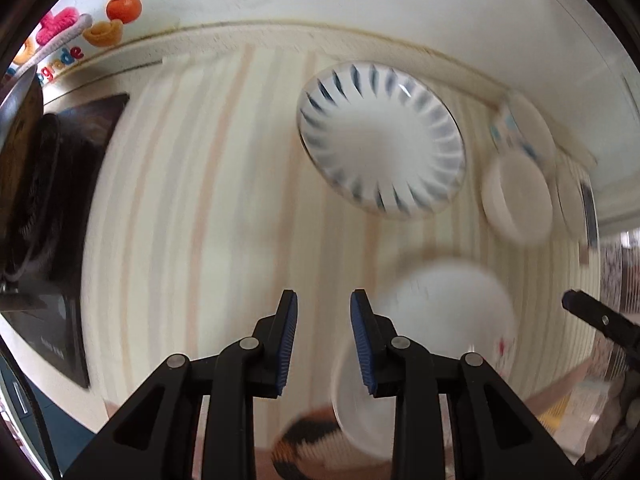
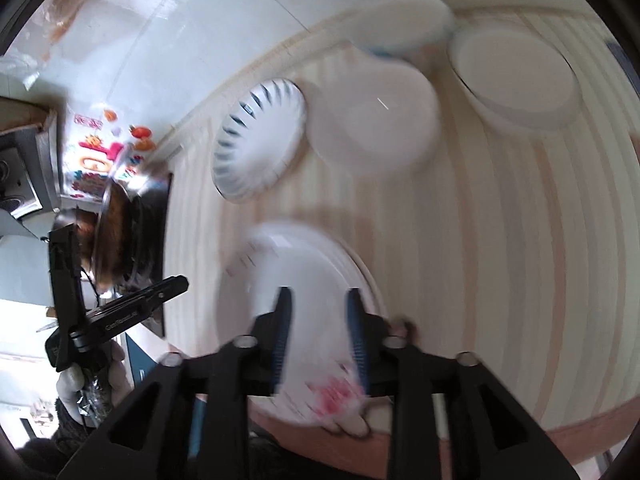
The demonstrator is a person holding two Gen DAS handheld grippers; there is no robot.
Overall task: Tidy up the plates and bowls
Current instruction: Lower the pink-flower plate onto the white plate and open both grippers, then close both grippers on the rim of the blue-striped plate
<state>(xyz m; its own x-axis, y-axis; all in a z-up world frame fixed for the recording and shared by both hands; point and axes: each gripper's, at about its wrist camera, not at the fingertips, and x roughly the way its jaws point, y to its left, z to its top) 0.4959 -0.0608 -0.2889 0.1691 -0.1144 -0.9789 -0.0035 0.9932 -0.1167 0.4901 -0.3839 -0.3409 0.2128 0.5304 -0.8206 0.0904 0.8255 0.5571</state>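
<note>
Both my jaws open a bit and empty: left gripper (image 1: 323,300) over bare striped worktop (image 1: 200,200), right gripper (image 2: 316,300) above a white plate (image 2: 296,280); blue-patterned plate (image 1: 380,140) and bowls (image 1: 516,196) farther off.

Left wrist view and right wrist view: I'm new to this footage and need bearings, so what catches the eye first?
The white plate with dark blue radiating strokes stands out, lying flat on the pale striped tablecloth toward the wall. Right of it, plain white round bowls cluster by the table's far edge. Nearest the cameras sits a blurred white plate with a red mark, under the right gripper, whose blue-padded jaws are apart with nothing in them.
</note>
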